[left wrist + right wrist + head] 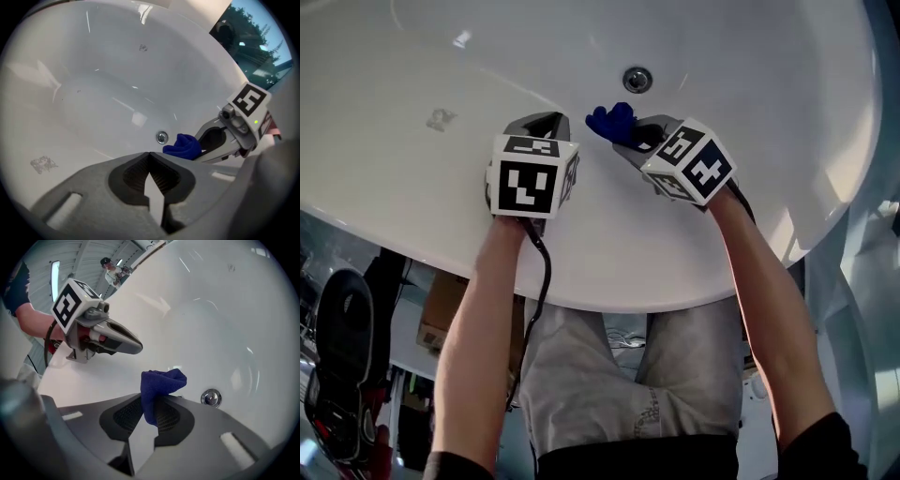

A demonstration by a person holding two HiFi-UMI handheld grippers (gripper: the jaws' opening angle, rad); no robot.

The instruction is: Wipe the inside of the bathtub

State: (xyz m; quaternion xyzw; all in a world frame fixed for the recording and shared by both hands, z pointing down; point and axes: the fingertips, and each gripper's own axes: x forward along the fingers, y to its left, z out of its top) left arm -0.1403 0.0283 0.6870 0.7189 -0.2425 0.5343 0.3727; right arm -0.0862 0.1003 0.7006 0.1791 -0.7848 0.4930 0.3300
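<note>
A white bathtub (750, 56) fills the head view, its drain (637, 79) at the far side. My right gripper (630, 136) is shut on a blue cloth (611, 120), which bunches up past the jaw tips over the tub's inner wall, short of the drain. The right gripper view shows the blue cloth (159, 389) pinched between the jaws, with the drain (211, 398) to its right. My left gripper (546, 122) hovers beside it on the left, shut and holding nothing. From the left gripper view, the cloth (183, 146) and drain (161, 137) lie just ahead.
The tub's near rim (609, 281) curves under both forearms. A faint smudge (441, 118) marks the inner wall at left. A dark bag (342, 375) and a cardboard box (441, 309) sit on the floor outside the tub at lower left.
</note>
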